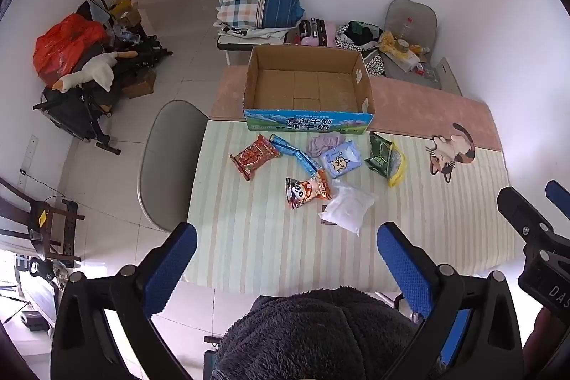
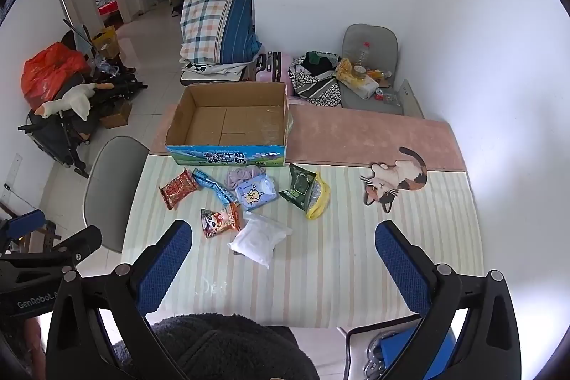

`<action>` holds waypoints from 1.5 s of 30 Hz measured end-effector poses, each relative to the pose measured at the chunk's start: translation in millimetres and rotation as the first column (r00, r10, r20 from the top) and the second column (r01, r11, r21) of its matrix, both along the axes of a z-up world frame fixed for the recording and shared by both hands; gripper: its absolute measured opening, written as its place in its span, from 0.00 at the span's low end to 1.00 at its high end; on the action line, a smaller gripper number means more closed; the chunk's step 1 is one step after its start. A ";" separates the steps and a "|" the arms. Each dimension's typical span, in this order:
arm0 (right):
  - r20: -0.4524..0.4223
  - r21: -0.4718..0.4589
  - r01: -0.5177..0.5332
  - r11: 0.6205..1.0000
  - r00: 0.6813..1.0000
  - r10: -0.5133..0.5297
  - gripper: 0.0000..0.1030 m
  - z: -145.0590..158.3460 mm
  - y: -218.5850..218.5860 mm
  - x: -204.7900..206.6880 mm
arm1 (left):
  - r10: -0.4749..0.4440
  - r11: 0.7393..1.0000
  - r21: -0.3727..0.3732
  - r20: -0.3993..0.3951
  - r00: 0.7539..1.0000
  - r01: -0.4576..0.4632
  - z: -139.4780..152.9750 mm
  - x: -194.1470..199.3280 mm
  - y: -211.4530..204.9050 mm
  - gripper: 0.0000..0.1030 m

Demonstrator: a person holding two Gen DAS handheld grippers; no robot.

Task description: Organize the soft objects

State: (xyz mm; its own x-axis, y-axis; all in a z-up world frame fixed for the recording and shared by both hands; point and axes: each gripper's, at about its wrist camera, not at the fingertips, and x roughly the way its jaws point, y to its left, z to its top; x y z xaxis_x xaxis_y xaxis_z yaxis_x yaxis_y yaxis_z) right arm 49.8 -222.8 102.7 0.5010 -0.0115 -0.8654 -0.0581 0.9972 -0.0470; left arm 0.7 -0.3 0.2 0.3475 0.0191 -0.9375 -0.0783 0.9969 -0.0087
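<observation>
An empty cardboard box [image 1: 308, 88] [image 2: 228, 123] stands at the far side of the striped table [image 1: 285, 255] [image 2: 338, 273]. In front of it lie soft packs: a red snack pack [image 1: 253, 156] [image 2: 177, 188], a blue strip pack [image 1: 294, 155] [image 2: 213, 186], a purple cloth [image 1: 326, 143] [image 2: 242, 175], a blue tissue pack [image 1: 340, 162] [image 2: 255, 193], a green and yellow pouch [image 1: 386, 157] [image 2: 306, 193], an orange cartoon pack [image 1: 307, 192] [image 2: 221, 221] and a white bag [image 1: 347, 207] [image 2: 260, 237]. My left gripper [image 1: 286, 255] and right gripper [image 2: 283, 253] are open and empty, held above the table's near edge.
A grey chair [image 1: 167, 162] [image 2: 110, 187] stands at the table's left. A cat-shaped mat [image 1: 450, 150] [image 2: 395, 182] lies at the right. Another chair with clutter [image 1: 409, 38] stands behind by the wall. My dark fleece sleeve [image 1: 313, 333] is below the grippers.
</observation>
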 end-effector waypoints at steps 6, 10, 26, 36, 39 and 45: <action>-0.008 -0.007 0.005 1.000 1.000 -0.005 1.00 -1.7 0.4 -1.3 | -0.006 1.000 0.007 0.013 1.000 0.006 -6.2 0.0 -4.1 1.00; -0.009 -0.007 0.015 1.000 1.000 -0.016 1.00 1.1 -2.8 1.7 | -0.003 1.000 0.000 0.022 1.000 0.003 -8.1 -5.5 -7.5 1.00; 0.005 -0.023 0.007 1.000 1.000 -0.007 1.00 1.9 -5.1 -5.3 | -0.002 1.000 -0.015 0.034 0.999 0.002 0.9 -7.9 -4.0 1.00; 0.018 -0.024 0.000 1.000 1.000 0.001 1.00 6.6 -7.1 -9.4 | 0.000 1.000 -0.013 0.045 0.999 0.001 5.2 -11.4 -7.0 1.00; 0.023 -0.023 -0.002 1.000 1.000 0.002 1.00 7.5 -8.7 -10.2 | 0.000 1.000 -0.012 0.046 0.999 0.001 6.2 -11.6 -7.6 1.00; 0.029 -0.024 -0.007 1.000 1.000 0.008 1.00 9.1 -9.4 -11.3 | -0.001 1.000 -0.013 0.046 0.999 0.001 6.1 -12.2 -7.3 1.00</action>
State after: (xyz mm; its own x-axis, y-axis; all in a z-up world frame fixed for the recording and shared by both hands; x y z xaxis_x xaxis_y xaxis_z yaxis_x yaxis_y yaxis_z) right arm 38.5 -232.2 111.8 0.5258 -0.0282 -0.8502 -0.0637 0.9953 -0.0724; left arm -11.6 -7.6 6.3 0.3907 0.0066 -0.9205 -0.0766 0.9967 -0.0253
